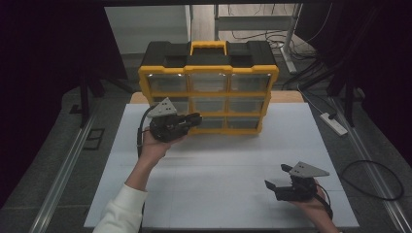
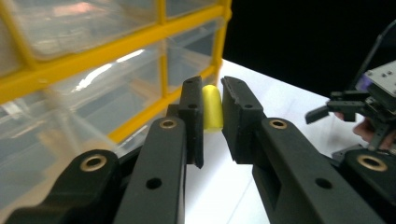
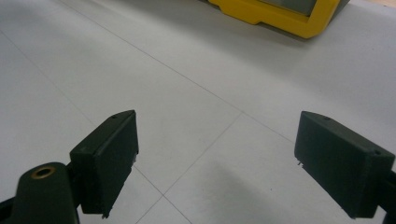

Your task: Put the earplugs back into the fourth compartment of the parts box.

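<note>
Two grippers: I see both over the white table [image 1: 218, 194].
Left gripper [image 2: 212, 109]: pinching a small yellow piece [image 2: 211, 108] between its fingertips, just beside the yellow drawer organizer [image 1: 209, 87].
Right gripper [image 3: 219, 158]: jaws spread wide, nothing between.

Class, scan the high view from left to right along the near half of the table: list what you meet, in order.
White sleeve → left tool in front of the drawer cabinet → bare white table → right tool.
</note>
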A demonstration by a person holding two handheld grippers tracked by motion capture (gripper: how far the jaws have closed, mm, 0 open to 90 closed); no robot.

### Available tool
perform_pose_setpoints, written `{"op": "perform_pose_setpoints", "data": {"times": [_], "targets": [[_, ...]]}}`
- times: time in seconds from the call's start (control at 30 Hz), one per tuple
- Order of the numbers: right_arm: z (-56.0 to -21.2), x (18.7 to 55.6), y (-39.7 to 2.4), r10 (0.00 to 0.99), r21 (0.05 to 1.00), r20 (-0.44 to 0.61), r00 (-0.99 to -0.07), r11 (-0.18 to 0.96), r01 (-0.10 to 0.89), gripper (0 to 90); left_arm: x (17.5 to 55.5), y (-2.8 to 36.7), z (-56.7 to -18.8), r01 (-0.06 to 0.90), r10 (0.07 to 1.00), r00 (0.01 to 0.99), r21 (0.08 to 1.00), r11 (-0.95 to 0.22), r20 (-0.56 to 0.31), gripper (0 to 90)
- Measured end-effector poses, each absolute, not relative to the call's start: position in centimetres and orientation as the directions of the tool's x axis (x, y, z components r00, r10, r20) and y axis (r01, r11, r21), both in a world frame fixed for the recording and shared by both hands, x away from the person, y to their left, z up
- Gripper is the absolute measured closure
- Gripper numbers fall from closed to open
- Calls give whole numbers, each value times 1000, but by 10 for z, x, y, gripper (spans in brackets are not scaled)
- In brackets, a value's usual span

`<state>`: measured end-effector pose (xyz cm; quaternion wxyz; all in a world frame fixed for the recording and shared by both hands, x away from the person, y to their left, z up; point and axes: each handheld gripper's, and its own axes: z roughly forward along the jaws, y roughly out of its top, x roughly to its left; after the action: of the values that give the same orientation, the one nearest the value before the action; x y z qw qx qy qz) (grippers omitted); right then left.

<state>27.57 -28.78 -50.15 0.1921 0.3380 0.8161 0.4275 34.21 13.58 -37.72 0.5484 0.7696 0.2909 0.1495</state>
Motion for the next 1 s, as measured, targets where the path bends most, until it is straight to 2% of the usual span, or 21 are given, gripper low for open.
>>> {"op": "perform_pose_setpoints", "data": {"times": [0.43,0.7,1.0], "targets": [[-502,276,-288,716,828,-25,-698,406,387,144,350,169,-374,292,706,703,939,-179,-84,782],[-501,275,-290,714,836,-6,-700,387,388,144,364,185,-381,321,767,638,928,-187,-66,781],[-500,274,-292,720,838,-3,-694,380,391,144,371,188,-385,336,786,615,924,-182,-69,761]]}}
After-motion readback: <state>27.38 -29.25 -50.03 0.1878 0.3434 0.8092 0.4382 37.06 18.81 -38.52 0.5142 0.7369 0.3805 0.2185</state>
